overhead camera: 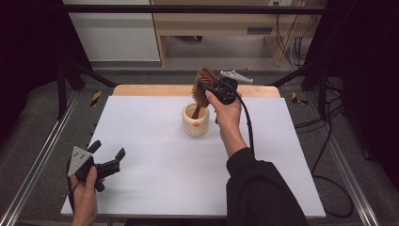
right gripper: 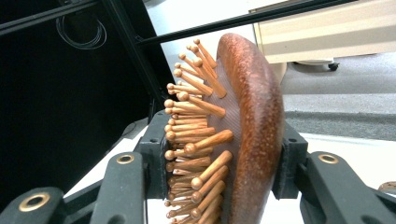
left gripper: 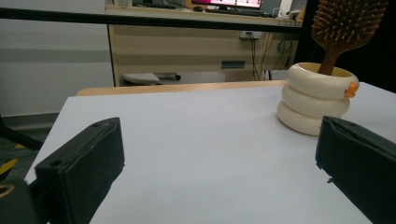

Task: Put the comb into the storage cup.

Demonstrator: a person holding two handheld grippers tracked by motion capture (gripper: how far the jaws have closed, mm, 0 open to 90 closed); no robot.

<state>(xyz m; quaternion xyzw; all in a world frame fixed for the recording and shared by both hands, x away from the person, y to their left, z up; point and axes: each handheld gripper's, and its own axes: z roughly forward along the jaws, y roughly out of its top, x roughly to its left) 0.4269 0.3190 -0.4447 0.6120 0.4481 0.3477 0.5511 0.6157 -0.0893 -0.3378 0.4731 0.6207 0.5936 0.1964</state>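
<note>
High view: we clamp right gripper (overhead camera: 203,87) fingers on brown wooden paddle hairbrush (overhead camera: 205,80), handle already in cream ringed ceramic cup (overhead camera: 195,123); release remains. Left gripper (overhead camera: 107,153) fingers open, idle.

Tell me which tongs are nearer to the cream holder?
Right. The right tongs grip the hairbrush standing in the cream holder, just above it. The left tongs hover open, far off near the table's front-left corner.
</note>
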